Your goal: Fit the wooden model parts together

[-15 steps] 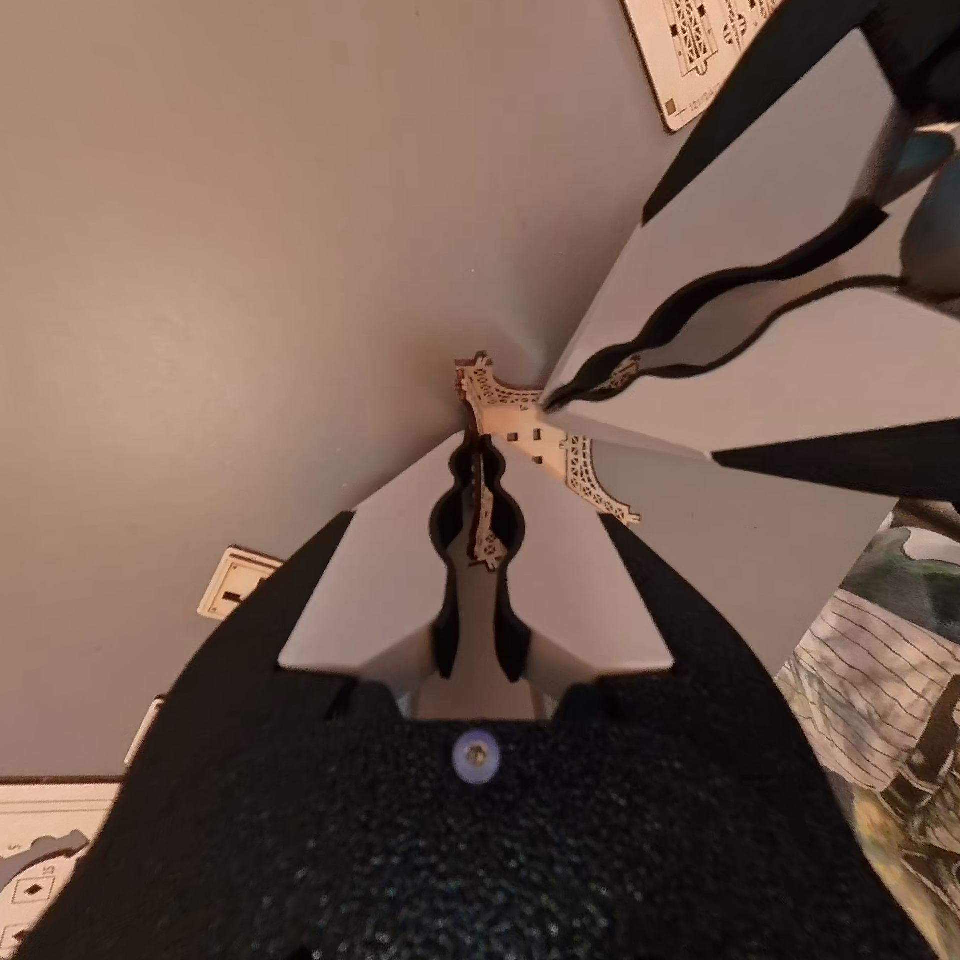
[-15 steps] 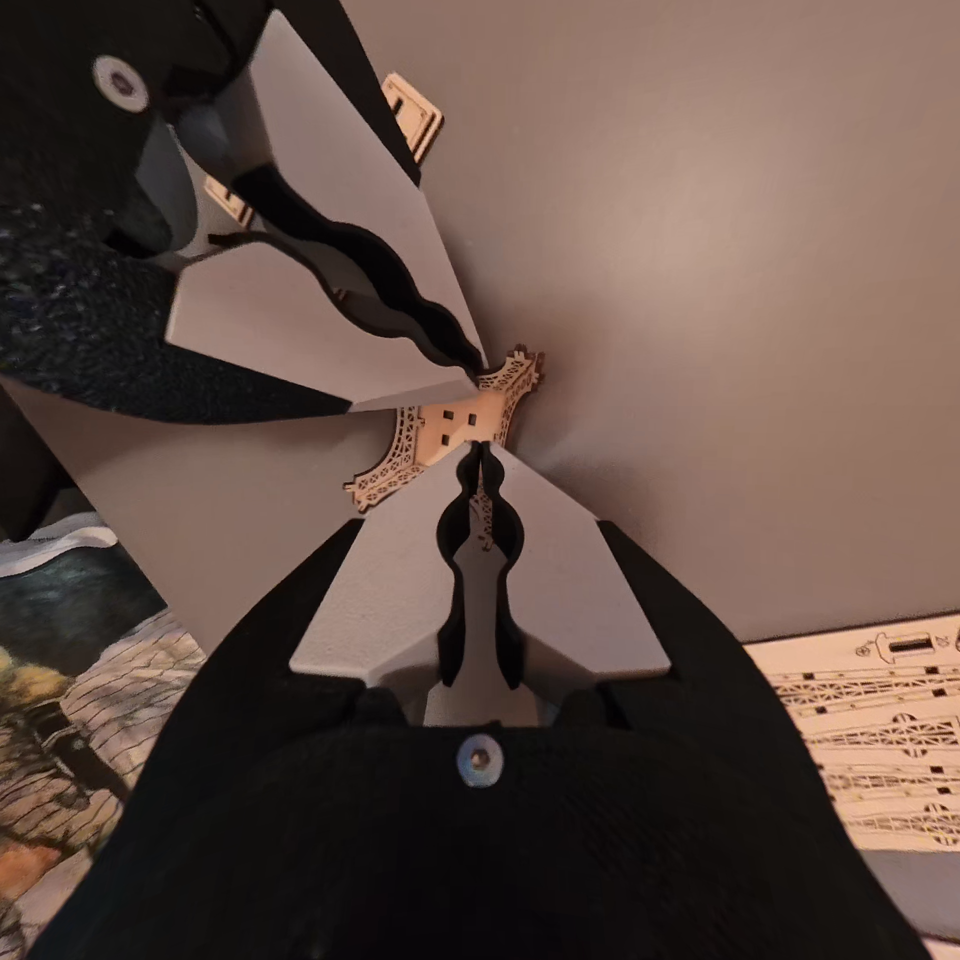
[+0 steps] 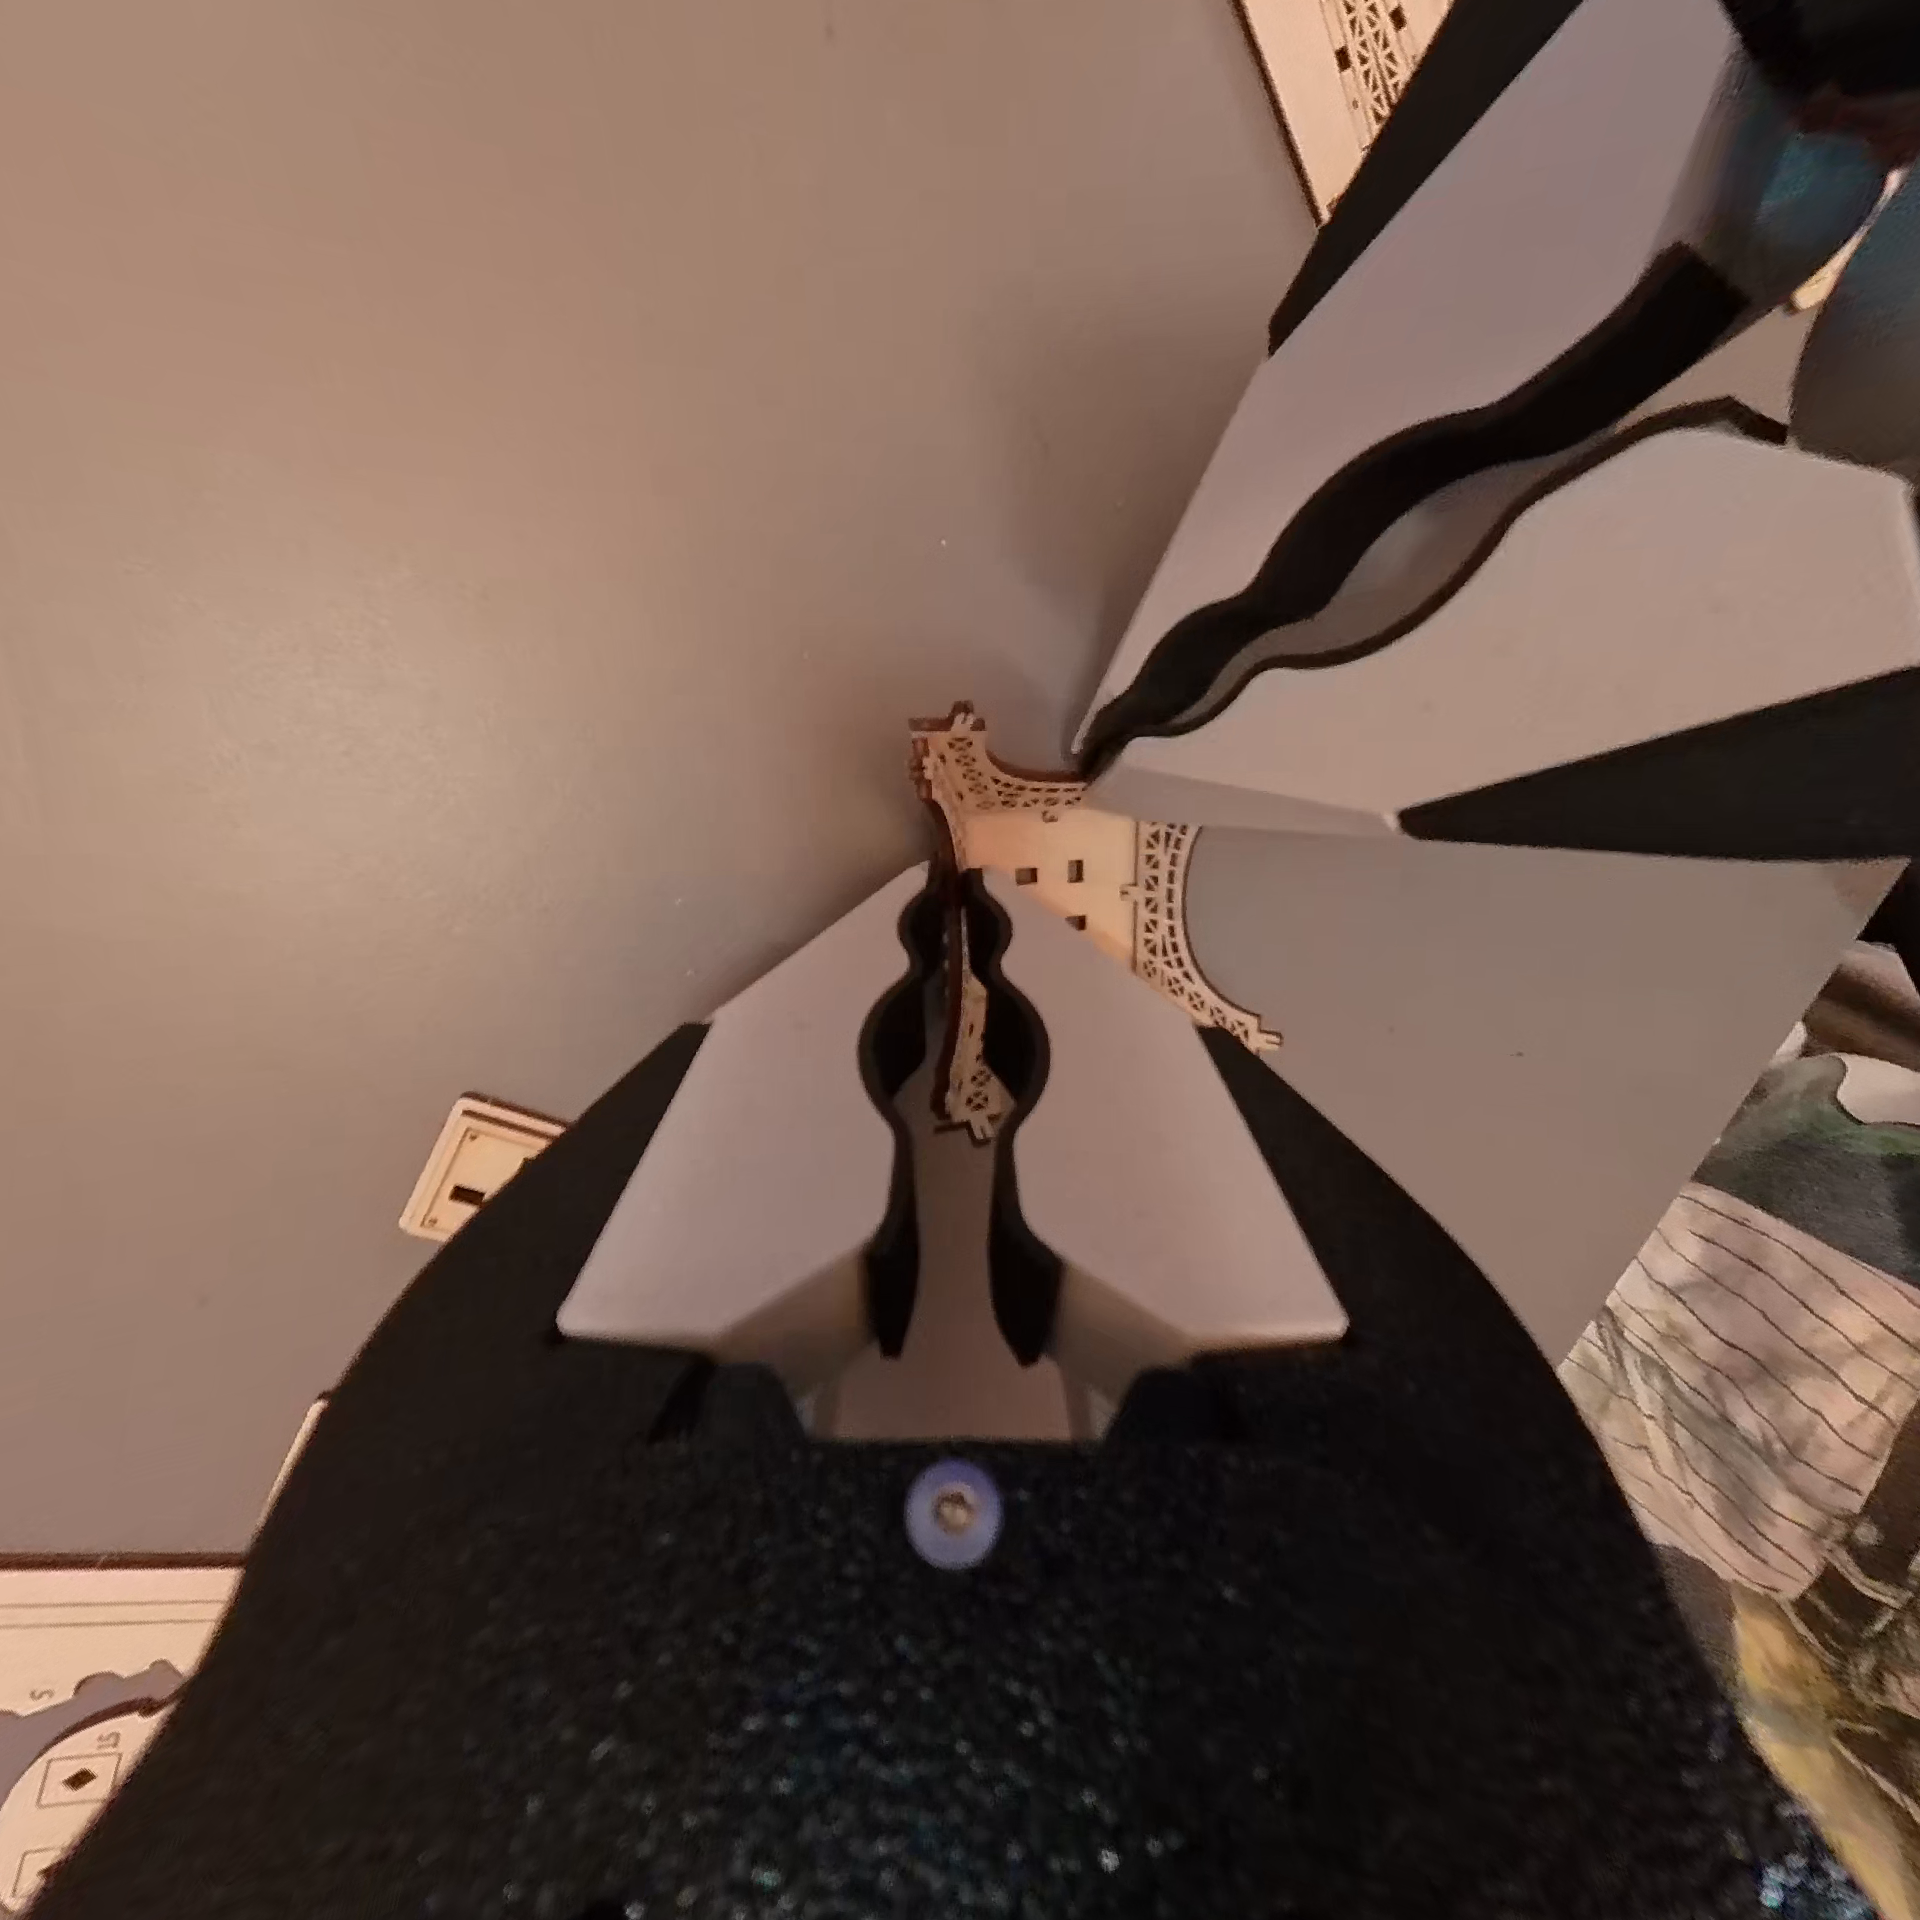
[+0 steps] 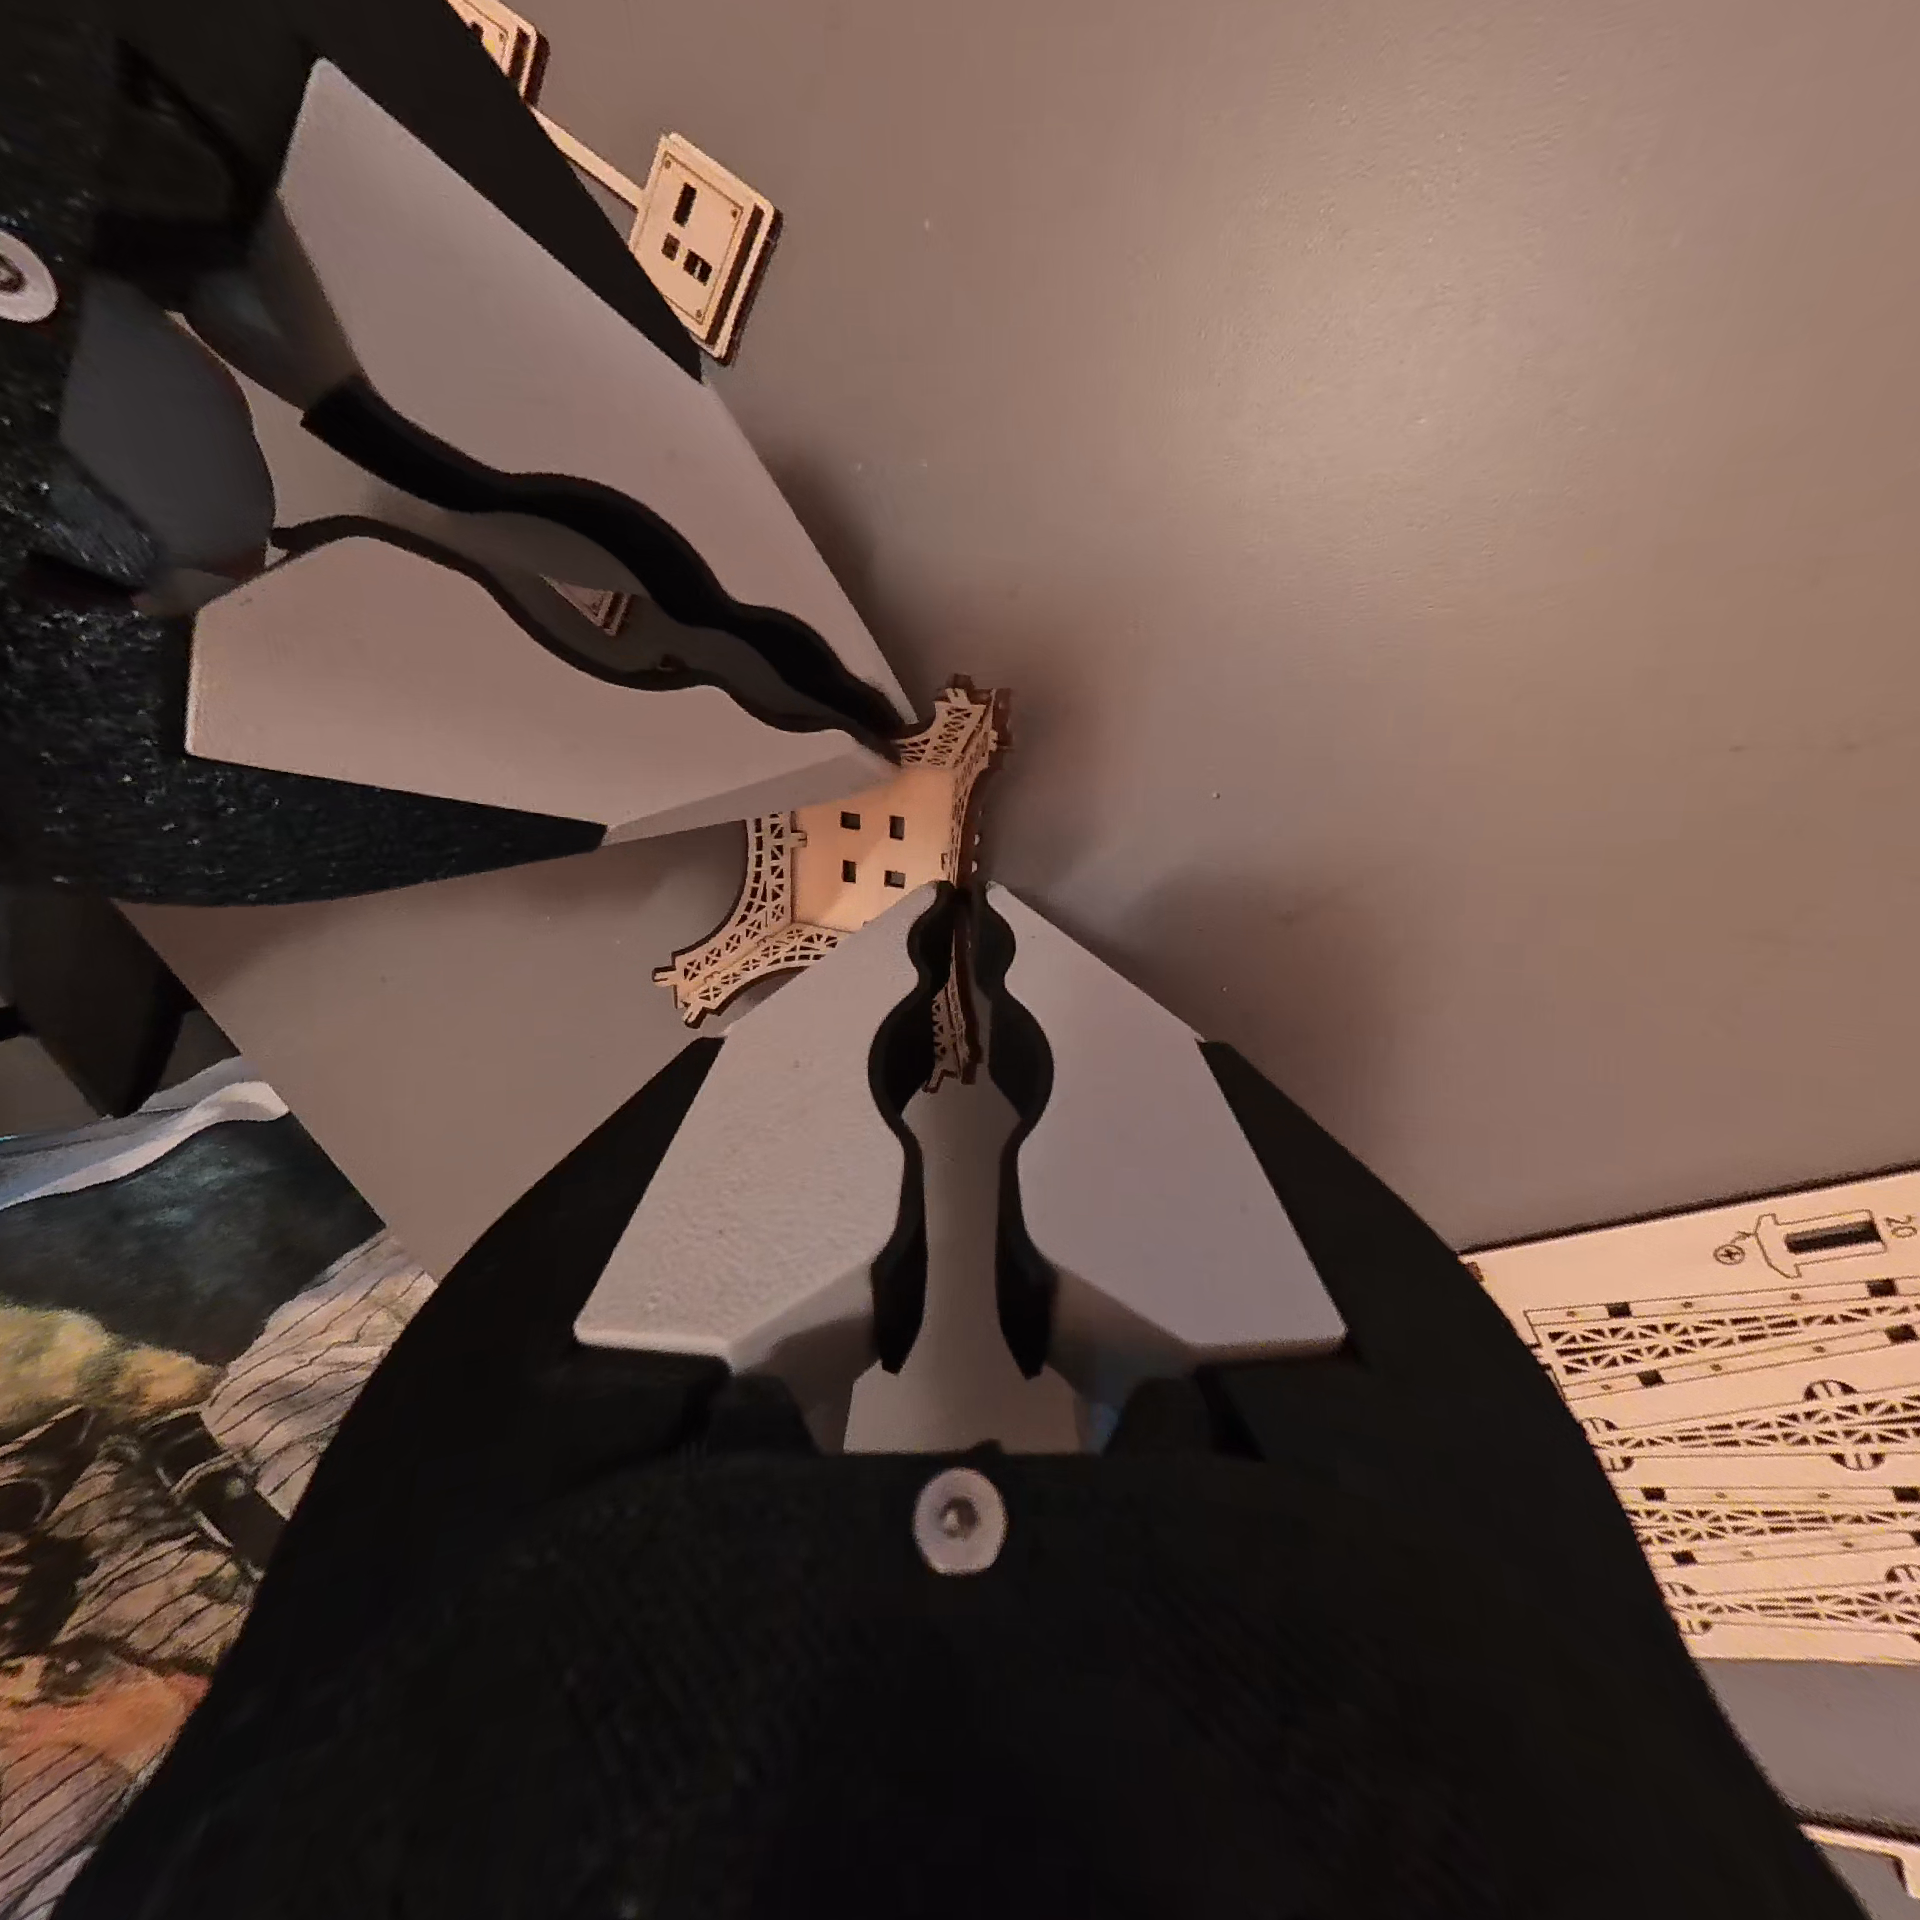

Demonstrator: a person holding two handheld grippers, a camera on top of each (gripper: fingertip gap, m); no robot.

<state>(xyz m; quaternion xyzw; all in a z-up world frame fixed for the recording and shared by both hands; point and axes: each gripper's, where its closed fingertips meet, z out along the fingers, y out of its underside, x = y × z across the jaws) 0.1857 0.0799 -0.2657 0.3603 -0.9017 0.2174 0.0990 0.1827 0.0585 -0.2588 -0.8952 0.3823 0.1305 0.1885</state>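
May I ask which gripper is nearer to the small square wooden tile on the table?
Left. The left gripper has the square tile just off to its side; the right gripper grips the wooden model from the opposite side, farther off.

A hobby corner in what looks like a home. A plain grey table bears laser-cut wooden sheets at its edge, and beside the table lies patterned, striped fabric.

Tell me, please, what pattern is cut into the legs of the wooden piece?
An open lattice of crossed struts on pale wood legs, clearest in the right wrist view.
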